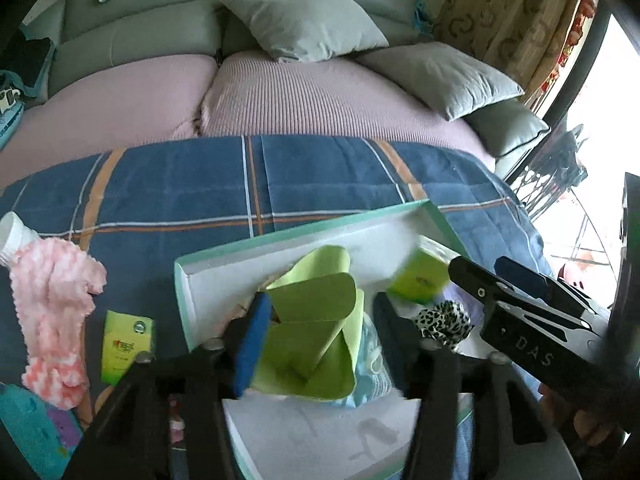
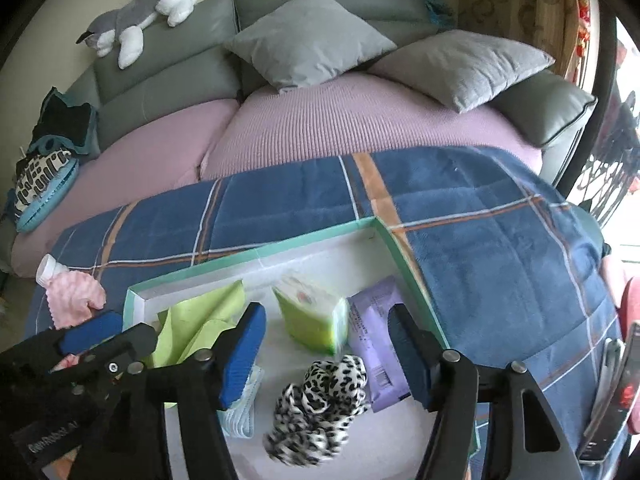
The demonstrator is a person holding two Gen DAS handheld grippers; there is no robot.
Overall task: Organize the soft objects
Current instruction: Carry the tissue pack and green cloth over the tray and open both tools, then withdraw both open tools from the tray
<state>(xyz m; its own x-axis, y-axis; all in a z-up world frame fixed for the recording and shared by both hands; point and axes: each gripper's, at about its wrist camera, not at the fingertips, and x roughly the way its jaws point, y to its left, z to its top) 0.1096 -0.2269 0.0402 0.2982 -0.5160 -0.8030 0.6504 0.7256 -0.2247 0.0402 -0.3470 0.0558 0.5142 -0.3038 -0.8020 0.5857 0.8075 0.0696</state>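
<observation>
A shallow white box with a green rim (image 1: pixel 280 236) (image 2: pixel 256 256) lies on the blue plaid blanket. In it are a lime green cloth (image 1: pixel 316 332) (image 2: pixel 200 320), a green tissue pack (image 1: pixel 420 280) (image 2: pixel 316 320), a purple pack (image 2: pixel 376 344), a leopard-print scrunchie (image 2: pixel 320 400) (image 1: pixel 444 320) and a pale blue item (image 2: pixel 244 408). My left gripper (image 1: pixel 320 340) is open, its fingers either side of the green cloth. My right gripper (image 2: pixel 328 348) is open above the scrunchie and tissue pack. The right gripper's body (image 1: pixel 532 320) shows in the left wrist view.
Left of the box lie a pink fluffy cloth (image 1: pixel 56 312) (image 2: pixel 76 296), a white bottle (image 1: pixel 16 240), a small green pack (image 1: pixel 126 344) and a teal pack (image 1: pixel 32 432). Grey cushions (image 2: pixel 312 36), a plush husky (image 2: pixel 136 12) and a pink sofa cover (image 1: pixel 320 96) lie beyond.
</observation>
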